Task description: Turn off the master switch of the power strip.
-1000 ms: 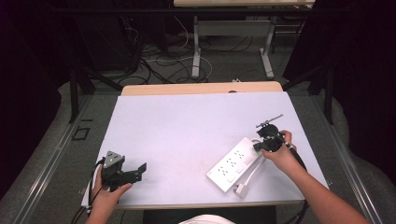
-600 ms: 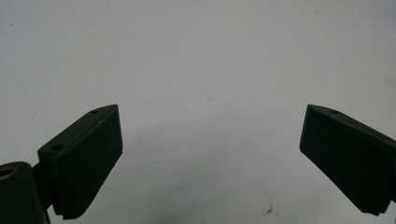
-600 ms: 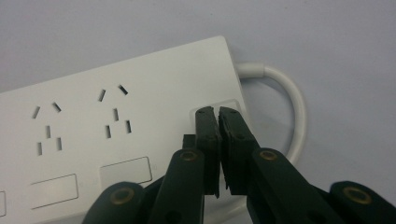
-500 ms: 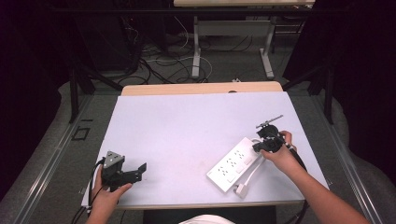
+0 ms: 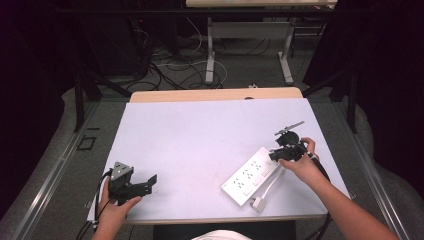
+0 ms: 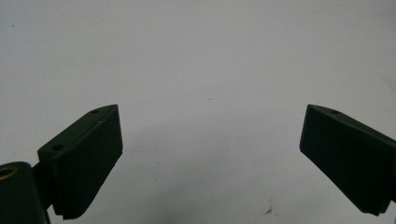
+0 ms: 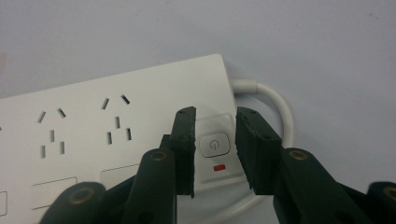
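A white power strip (image 5: 248,175) lies slantwise on the table's right half, its white cable (image 5: 271,183) ending in a plug (image 5: 257,203) near the front edge. My right gripper (image 5: 274,156) sits over the strip's far end. In the right gripper view its jaws (image 7: 215,116) have just been opening and stand a little apart, straddling the strip's power button (image 7: 214,143) and the red light (image 7: 219,167) without pressing either. My left gripper (image 5: 149,183) rests at the front left of the table, its jaws (image 6: 210,126) wide open over bare tabletop.
The pale table top (image 5: 200,135) stretches bare between the two hands. Behind its far edge are table legs (image 5: 210,55) and loose cables on the floor. The strip's cable (image 7: 281,103) curls out from the end by the button.
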`<state>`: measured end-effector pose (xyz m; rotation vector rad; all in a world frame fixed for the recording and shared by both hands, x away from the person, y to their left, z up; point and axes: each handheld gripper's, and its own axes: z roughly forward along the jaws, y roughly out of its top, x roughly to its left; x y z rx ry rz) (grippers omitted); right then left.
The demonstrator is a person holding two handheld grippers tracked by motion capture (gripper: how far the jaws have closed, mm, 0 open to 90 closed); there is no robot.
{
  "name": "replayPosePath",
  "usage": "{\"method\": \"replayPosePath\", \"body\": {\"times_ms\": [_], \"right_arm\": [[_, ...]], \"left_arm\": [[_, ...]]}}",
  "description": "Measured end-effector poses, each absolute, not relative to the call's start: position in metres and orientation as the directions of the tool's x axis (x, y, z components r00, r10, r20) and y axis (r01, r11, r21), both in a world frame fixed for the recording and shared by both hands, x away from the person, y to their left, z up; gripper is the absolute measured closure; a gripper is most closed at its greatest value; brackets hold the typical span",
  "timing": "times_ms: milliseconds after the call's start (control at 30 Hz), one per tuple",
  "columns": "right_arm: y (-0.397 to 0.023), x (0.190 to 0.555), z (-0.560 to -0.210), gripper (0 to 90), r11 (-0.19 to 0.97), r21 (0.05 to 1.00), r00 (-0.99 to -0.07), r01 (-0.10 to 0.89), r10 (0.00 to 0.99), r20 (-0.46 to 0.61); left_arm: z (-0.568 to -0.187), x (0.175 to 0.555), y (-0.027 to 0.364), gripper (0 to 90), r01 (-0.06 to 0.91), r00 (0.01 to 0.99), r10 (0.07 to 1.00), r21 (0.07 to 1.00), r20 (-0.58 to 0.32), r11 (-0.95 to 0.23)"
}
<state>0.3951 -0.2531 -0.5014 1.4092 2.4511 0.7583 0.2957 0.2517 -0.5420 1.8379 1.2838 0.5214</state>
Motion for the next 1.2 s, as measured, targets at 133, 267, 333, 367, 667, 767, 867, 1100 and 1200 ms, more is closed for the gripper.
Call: {"method": "replayPosePath", "body": {"times_ms": [133, 267, 333, 367, 667, 767, 867, 1100, 1200], "right_arm": [[-0.250, 0.394, -0.500, 65.4, 0.397, 0.531, -0.504, 0.749, 0.861, 0.068], [-0.251, 0.394, -0.498, 61.3, 0.418, 0.534, -0.525, 0.735, 0.849, 0.058], [-0.251, 0.394, -0.497, 57.0, 0.418, 0.532, -0.523, 0.736, 0.850, 0.056], [-0.251, 0.394, -0.497, 55.7, 0.410, 0.527, -0.516, 0.745, 0.854, 0.064], [-0.252, 0.391, -0.490, 40.7, 0.430, 0.573, -0.541, 0.698, 0.841, 0.028], [-0.252, 0.390, -0.487, 38.3, 0.435, 0.583, -0.545, 0.686, 0.838, 0.015], [-0.252, 0.387, -0.484, 38.3, 0.425, 0.579, -0.538, 0.696, 0.843, 0.028], [-0.254, 0.381, -0.482, 28.2, 0.434, 0.594, -0.550, 0.678, 0.835, 0.018], [-0.253, 0.379, -0.481, 24.3, 0.418, 0.603, -0.545, 0.680, 0.838, 0.032]], "left_arm": [[-0.542, 0.296, 0.252, 5.9, 0.574, 0.398, 0.911, 0.805, -0.113, -0.151], [-0.542, 0.296, 0.251, 5.9, 0.575, 0.397, 0.911, 0.804, -0.115, -0.149], [-0.542, 0.296, 0.251, 5.9, 0.574, 0.396, 0.911, 0.806, -0.115, -0.147], [-0.542, 0.296, 0.251, 5.9, 0.574, 0.396, 0.911, 0.805, -0.115, -0.148], [-0.542, 0.296, 0.251, 5.9, 0.575, 0.395, 0.911, 0.805, -0.116, -0.147], [-0.542, 0.296, 0.252, 5.9, 0.573, 0.397, 0.911, 0.805, -0.113, -0.150], [-0.542, 0.295, 0.252, 5.9, 0.574, 0.394, 0.912, 0.806, -0.116, -0.145], [-0.541, 0.295, 0.251, 5.9, 0.576, 0.392, 0.912, 0.805, -0.120, -0.142], [-0.541, 0.295, 0.251, 5.9, 0.575, 0.393, 0.912, 0.806, -0.120, -0.142]]}}
